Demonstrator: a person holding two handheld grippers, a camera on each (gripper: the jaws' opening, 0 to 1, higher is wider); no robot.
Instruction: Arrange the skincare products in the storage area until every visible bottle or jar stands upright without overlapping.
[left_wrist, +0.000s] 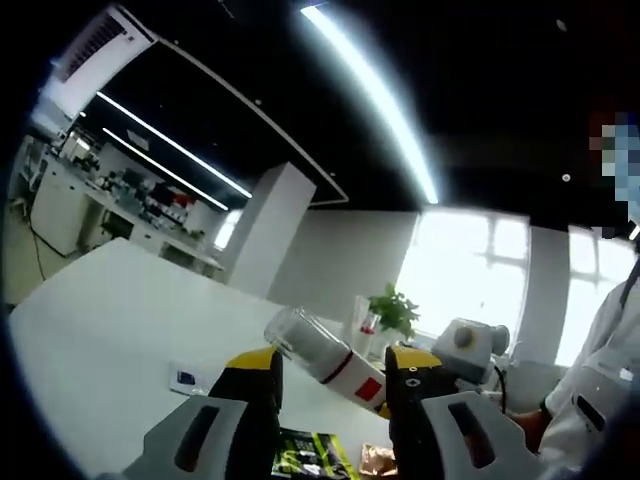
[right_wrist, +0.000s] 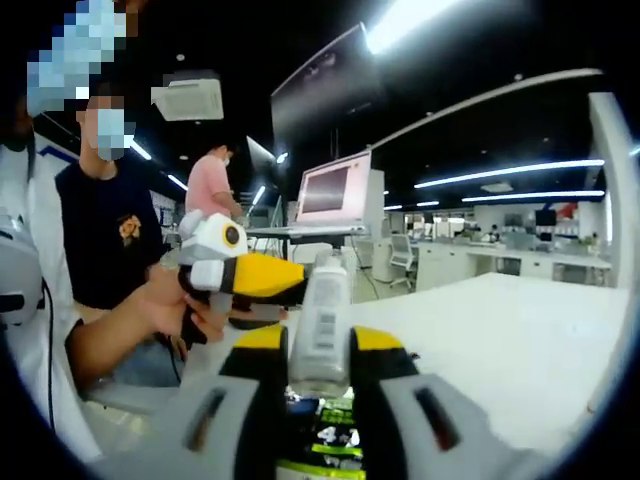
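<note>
Right hand-held gripper (right_wrist: 318, 345) around bottle (right_wrist: 320, 325) — upright (cap up).

It was an open-plan lab or office: long ceiling strip lights (left_wrist: 375, 95), a large white desk (left_wrist: 130, 320), cluttered white workbenches (left_wrist: 110, 205) at the frame's left, a monitor (right_wrist: 335, 190) at centre.
</note>
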